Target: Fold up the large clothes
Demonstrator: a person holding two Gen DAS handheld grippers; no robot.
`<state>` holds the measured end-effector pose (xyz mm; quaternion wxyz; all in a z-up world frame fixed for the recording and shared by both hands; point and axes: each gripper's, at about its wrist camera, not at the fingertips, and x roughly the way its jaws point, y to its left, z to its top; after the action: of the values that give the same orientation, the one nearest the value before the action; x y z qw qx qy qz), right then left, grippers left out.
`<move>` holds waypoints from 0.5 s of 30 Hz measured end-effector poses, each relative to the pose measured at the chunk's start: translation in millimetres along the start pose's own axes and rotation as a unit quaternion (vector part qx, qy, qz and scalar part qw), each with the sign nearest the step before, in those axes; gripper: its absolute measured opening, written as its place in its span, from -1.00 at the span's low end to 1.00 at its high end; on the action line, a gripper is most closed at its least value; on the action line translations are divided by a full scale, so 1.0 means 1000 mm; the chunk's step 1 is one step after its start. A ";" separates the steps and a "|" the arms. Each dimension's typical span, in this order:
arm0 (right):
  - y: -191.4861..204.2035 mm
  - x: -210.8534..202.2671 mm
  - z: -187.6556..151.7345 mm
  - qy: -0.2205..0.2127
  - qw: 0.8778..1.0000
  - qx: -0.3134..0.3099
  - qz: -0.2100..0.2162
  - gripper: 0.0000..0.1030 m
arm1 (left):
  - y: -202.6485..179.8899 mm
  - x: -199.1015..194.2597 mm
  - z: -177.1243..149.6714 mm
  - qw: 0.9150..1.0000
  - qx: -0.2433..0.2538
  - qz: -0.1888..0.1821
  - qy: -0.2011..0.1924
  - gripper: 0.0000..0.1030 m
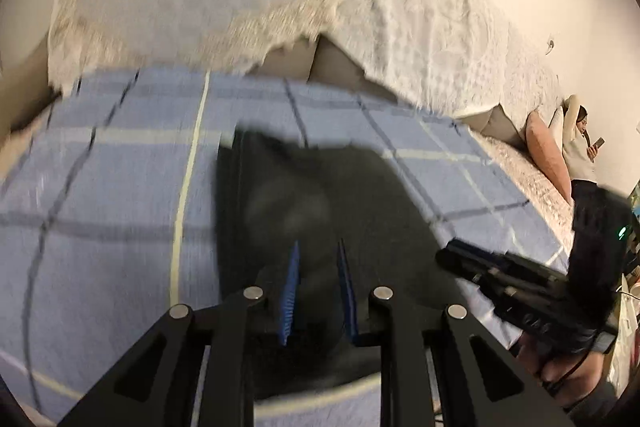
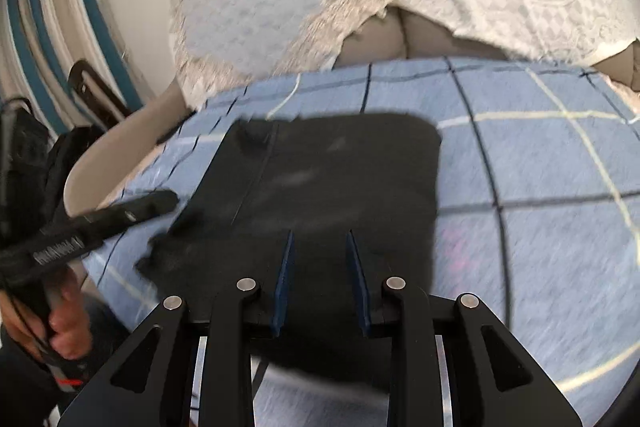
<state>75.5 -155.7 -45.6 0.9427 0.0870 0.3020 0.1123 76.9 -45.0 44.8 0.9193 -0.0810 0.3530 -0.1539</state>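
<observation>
A black garment (image 1: 360, 195) lies folded into a rough rectangle on a blue checked sheet (image 1: 100, 187). In the left wrist view my left gripper (image 1: 318, 245) has bunched black cloth between its blue pads and looks shut on the near edge. My right gripper (image 1: 448, 255) reaches the garment's right edge. In the right wrist view the garment (image 2: 340, 167) fills the gap between the right gripper's (image 2: 320, 233) pads and hangs below them, so it looks shut on the cloth. The left gripper (image 2: 170, 197) touches the garment's left edge, held by a hand (image 2: 64, 327).
The sheet (image 2: 540, 167) covers a sofa seat. White lace covers (image 1: 420, 7) drape the backrest behind it. A person (image 1: 580, 147) sits at the sofa's far right end, looking at a phone. Striped fabric (image 2: 48, 27) and a black bag (image 2: 24, 155) stand to the left.
</observation>
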 end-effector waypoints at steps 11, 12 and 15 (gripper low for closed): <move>-0.032 0.044 0.039 0.017 0.999 0.009 -0.026 -0.46 | 0.049 0.115 0.025 0.995 -0.074 0.006 0.068 -0.73; -0.034 0.049 0.037 0.021 0.999 0.010 -0.028 -0.46 | 0.057 0.113 0.021 0.994 -0.090 -0.005 0.053 -0.83; -0.043 0.064 0.029 0.033 0.999 0.019 -0.026 -0.46 | 0.075 0.112 0.011 0.989 -0.144 -0.020 0.030 -0.94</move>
<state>149.7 -182.5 -67.2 0.9328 0.0934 0.3375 0.0852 180.0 -12.4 -36.3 0.8838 -0.2144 0.3975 -0.1220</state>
